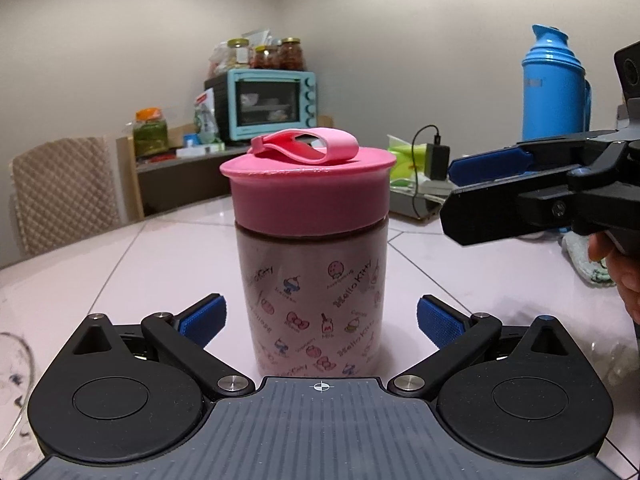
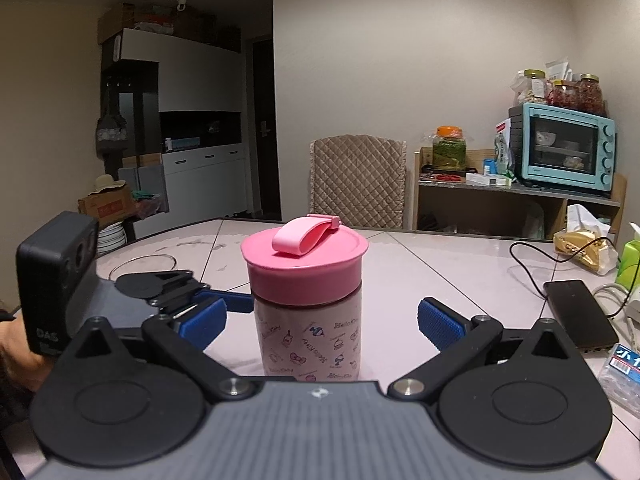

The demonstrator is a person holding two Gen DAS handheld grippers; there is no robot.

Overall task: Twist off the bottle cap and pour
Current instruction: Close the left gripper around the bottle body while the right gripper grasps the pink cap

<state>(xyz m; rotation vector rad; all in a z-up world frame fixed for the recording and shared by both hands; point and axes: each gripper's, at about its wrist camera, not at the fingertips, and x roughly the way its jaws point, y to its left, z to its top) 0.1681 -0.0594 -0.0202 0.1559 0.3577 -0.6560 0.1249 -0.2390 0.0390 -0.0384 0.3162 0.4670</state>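
A bottle (image 1: 316, 304) printed with small cartoons stands upright on the pale table, closed by a pink cap (image 1: 310, 196) with a folded-down loop handle. My left gripper (image 1: 320, 322) is open, its blue pads on either side of the bottle's lower body with small gaps. In the right wrist view the same bottle (image 2: 310, 332) and cap (image 2: 304, 270) sit between the spread fingers of my right gripper (image 2: 322, 322), which is open and touches nothing. Seen from the left wrist, the right gripper (image 1: 446, 192) hovers beside the cap, level with it.
A glass bowl (image 2: 144, 266) rests on the table behind the left gripper. A black phone (image 2: 580, 314) with a cable, tissue packs and a blue thermos (image 1: 554, 88) crowd the right side. A padded chair (image 2: 358, 182) and a shelf with a toaster oven (image 2: 564, 148) stand beyond the table.
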